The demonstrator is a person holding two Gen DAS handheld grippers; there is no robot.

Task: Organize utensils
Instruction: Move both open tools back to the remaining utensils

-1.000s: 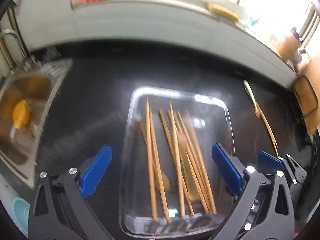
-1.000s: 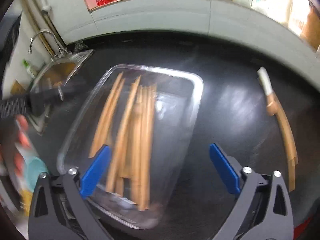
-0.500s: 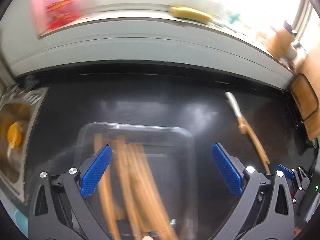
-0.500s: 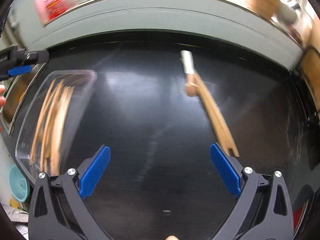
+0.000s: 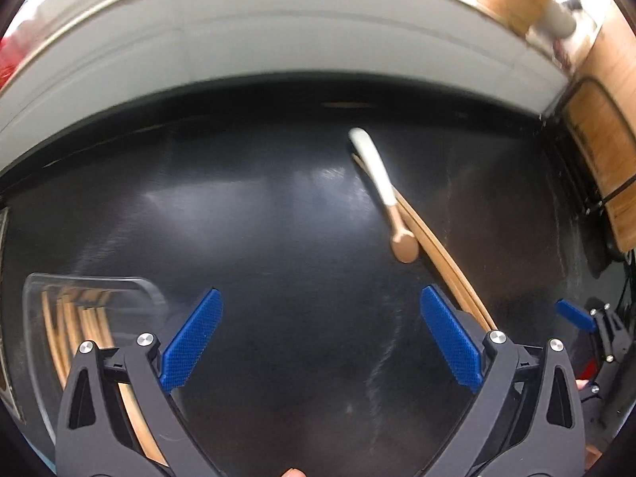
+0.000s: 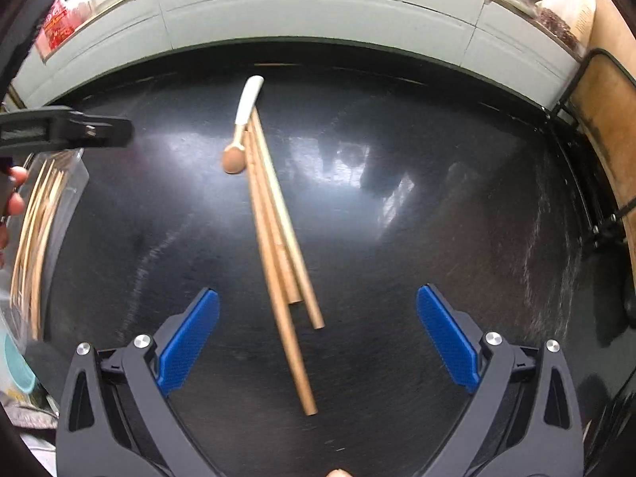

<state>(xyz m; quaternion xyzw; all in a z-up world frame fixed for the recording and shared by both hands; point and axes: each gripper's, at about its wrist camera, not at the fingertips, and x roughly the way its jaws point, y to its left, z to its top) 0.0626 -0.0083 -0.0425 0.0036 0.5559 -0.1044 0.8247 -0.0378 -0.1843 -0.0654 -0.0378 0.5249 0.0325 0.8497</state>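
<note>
- The right gripper (image 6: 317, 336) hangs above the black countertop (image 6: 417, 218) with its blue-padded jaws spread wide and nothing between them.
- Three wooden chopsticks (image 6: 278, 238) lie bunched on the counter, running from about 12 o'clock down toward 6 o'clock in the right wrist view; their near ends fall in the gap between the open jaws, nearer the left pad, touching neither.
- A small spoon (image 6: 240, 131) with a white handle and a brown bowl lies against the far ends of those chopsticks, at about 11 o'clock from the gripper.
- The left gripper (image 5: 320, 344) is also spread wide and empty over bare counter.
- In the left wrist view the spoon (image 5: 383, 194) sits at about 1 o'clock, and the loose chopsticks (image 5: 445, 262) pass just behind the right pad.
- A clear glass tray (image 5: 91, 282) holding more chopsticks (image 5: 75, 326) sits at about 9 o'clock, partly hidden behind the left finger.
- In the right wrist view that tray (image 6: 67, 183) lies at the far left, at about 9 o'clock, well apart from the loose chopsticks.
</note>
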